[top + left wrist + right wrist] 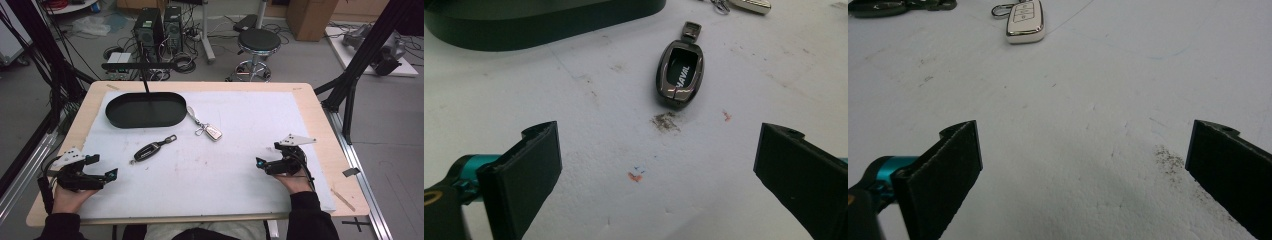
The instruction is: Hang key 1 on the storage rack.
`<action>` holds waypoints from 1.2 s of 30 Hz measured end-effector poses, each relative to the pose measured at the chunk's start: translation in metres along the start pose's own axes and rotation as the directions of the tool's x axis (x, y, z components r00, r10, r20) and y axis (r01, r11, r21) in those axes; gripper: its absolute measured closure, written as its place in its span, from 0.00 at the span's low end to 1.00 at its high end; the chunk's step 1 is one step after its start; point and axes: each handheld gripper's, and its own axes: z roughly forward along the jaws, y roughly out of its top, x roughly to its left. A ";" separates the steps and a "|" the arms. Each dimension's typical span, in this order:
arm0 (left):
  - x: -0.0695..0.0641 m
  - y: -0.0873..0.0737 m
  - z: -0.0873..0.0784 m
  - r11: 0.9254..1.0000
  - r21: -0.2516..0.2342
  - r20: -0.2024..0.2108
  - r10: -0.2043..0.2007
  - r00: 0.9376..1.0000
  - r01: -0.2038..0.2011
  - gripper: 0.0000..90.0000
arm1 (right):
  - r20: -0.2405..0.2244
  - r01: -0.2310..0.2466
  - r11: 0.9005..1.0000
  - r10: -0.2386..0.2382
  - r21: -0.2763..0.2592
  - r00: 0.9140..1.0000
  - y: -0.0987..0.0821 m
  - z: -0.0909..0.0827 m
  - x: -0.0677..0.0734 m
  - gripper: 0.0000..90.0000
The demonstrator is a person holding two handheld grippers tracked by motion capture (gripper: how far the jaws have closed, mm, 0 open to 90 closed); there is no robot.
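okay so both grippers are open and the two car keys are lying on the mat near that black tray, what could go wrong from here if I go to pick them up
1. The dark key lies flat on the mat; the left gripper may scrape or slide it instead of gripping.
2. The white key trails a strap reaching toward the tray; the strap could catch the rim when lifted.
3. The keys lie close together, so both grippers reaching at once might collide.
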 end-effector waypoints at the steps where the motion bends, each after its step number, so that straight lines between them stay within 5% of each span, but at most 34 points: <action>1: 0.000 0.000 0.000 1.000 0.001 -0.001 0.000 1.000 0.000 0.06 | 0.003 0.004 1.000 -0.004 -0.002 1.000 0.000 0.001 -0.001 0.01; 26: 0.000 -0.002 0.002 1.000 0.017 0.011 0.006 1.000 -0.006 0.06 | 0.006 0.012 0.999 -0.012 0.032 1.000 0.001 0.006 0.002 0.01; 36: 0.000 -0.003 0.003 1.000 0.020 0.004 0.003 1.000 -0.003 0.06 | -0.007 0.036 0.998 -0.036 0.056 0.999 0.021 0.019 0.005 0.01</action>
